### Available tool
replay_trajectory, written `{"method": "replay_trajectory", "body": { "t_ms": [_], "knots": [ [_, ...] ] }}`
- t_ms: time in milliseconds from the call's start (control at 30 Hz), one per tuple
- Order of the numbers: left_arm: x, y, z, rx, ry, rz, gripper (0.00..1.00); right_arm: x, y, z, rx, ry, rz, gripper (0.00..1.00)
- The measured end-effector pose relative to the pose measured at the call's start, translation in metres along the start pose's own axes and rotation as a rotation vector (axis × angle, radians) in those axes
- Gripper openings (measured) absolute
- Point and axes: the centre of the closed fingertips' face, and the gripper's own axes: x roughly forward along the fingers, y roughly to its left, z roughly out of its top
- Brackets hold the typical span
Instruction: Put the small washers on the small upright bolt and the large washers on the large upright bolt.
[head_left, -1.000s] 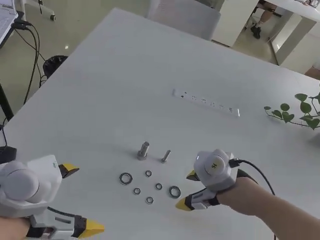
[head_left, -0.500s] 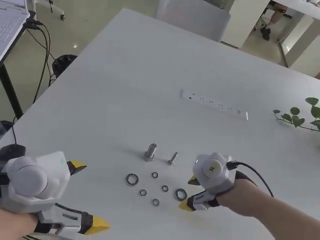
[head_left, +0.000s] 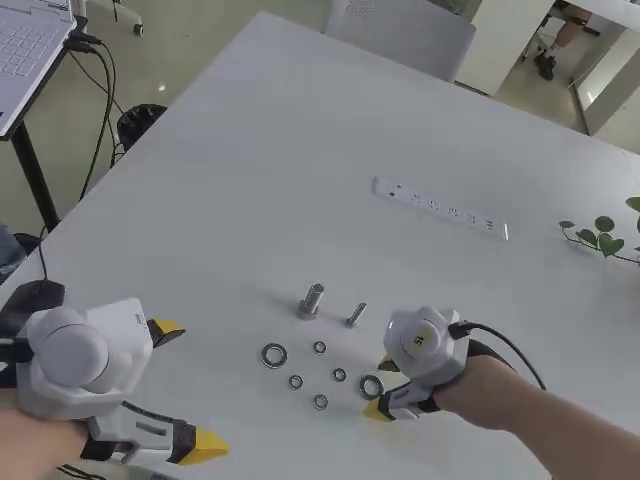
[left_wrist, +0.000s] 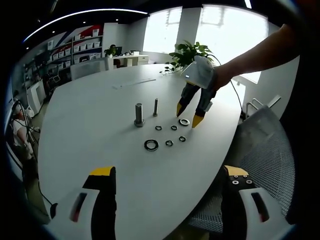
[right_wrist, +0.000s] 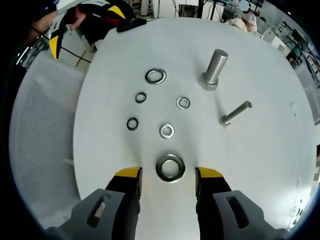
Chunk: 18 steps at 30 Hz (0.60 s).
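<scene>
Head view, lower right of centre: right gripper (head_left: 381, 388) tipped down at the table (head_left: 300, 150), jaws apart and straddling a large washer (head_left: 371, 386), nothing clamped yet and no contact to be made out. Judged as the approach to a first pick. To do it well: lower until both tips meet the tabletop, keep the ring centred in the gap, close slowly so the flat ring tips up on edge and does not skate away, then lift straight before carrying up and left to the large bolt (head_left: 312, 299), not the small bolt (head_left: 356, 315) just to its right. Worth keeping clear of the small washers (head_left: 340, 375) lying close to the left of the tips. Lower left corner: left gripper (head_left: 187, 388), jaws wide apart, empty, well apart from the parts. Upper right of centre: a power strip (head_left: 440, 208), far from the work. Left gripper view: own two jaws rising at the bottom edge, spread wide with bare table between, touching nothing; above centre, both bolts standing, the second large washer (left_wrist: 151, 145) nearest the camera, the right gripper to the right with its tips on either side of its ring. Right gripper view: own jaws at the bottom, open somewhat wider than the ring, which lies flat just between the tips with a slim gap each side; large bolt upper right, small bolt right of centre, small washers scattered through the middle.
</scene>
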Motion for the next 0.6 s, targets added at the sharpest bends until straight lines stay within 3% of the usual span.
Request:
{"method": "replay_trajectory", "body": {
  "t_ms": [233, 600],
  "knots": [
    [0.0002, -0.0012, -0.0012, 0.001, 0.004, 0.001, 0.86, 0.0008, 0.0005, -0.001, -0.018, 0.017, -0.015, 0.43],
    [-0.0017, -0.0062, -0.0028, -0.001, 0.003, 0.0, 0.85, 0.0005, 0.0012, 0.0015, -0.045, 0.035, -0.016, 0.28]
  ]
}}
